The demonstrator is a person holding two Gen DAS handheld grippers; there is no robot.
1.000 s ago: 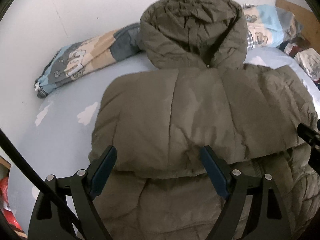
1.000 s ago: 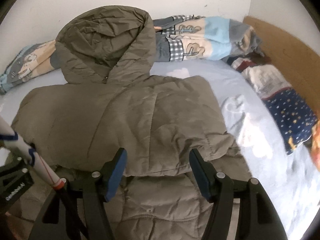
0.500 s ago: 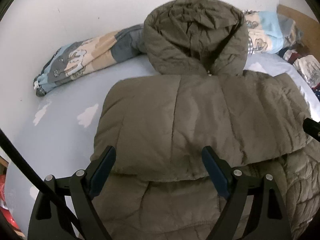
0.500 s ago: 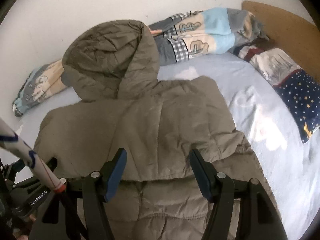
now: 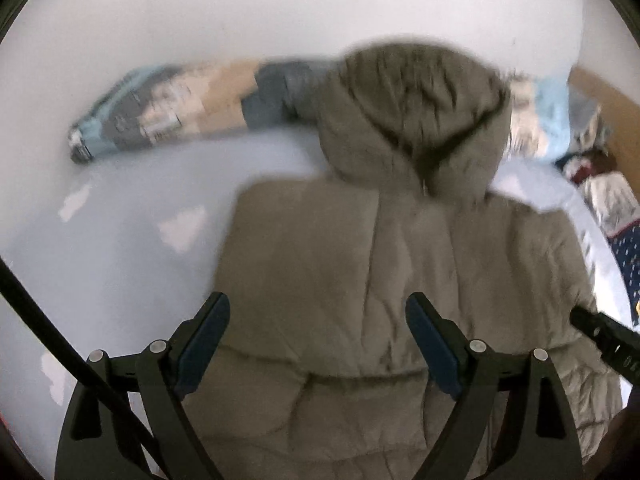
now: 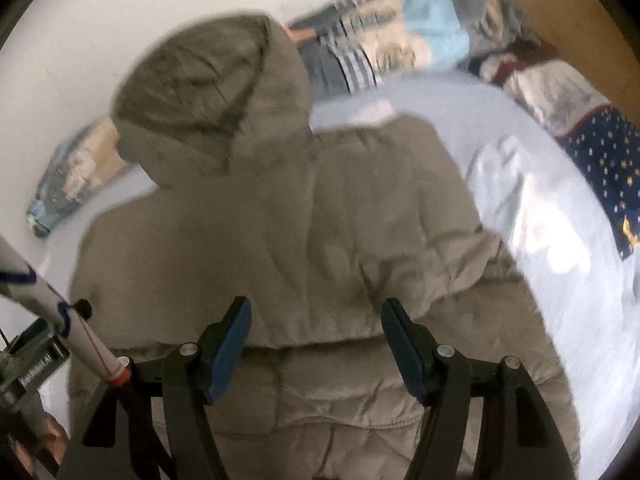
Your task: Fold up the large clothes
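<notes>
An olive-green hooded puffer jacket (image 5: 380, 264) lies on the bed with its hood (image 5: 412, 108) toward the wall and its lower part folded up over the body; it also shows in the right wrist view (image 6: 288, 232). My left gripper (image 5: 318, 320) is open and empty above the fold edge. My right gripper (image 6: 316, 324) is open and empty above the same edge, to the right of the left one. Both views are motion-blurred.
The bed has a light blue sheet (image 6: 520, 184). A rolled patterned blanket (image 5: 172, 108) lies along the white wall. Folded clothes, one dark blue with stars (image 6: 604, 160), sit at the right by a wooden headboard (image 6: 560, 12).
Both grippers have pulled back and up from the jacket, so more of the hood and bed shows. Jaws stay open. The jacket has not moved.
</notes>
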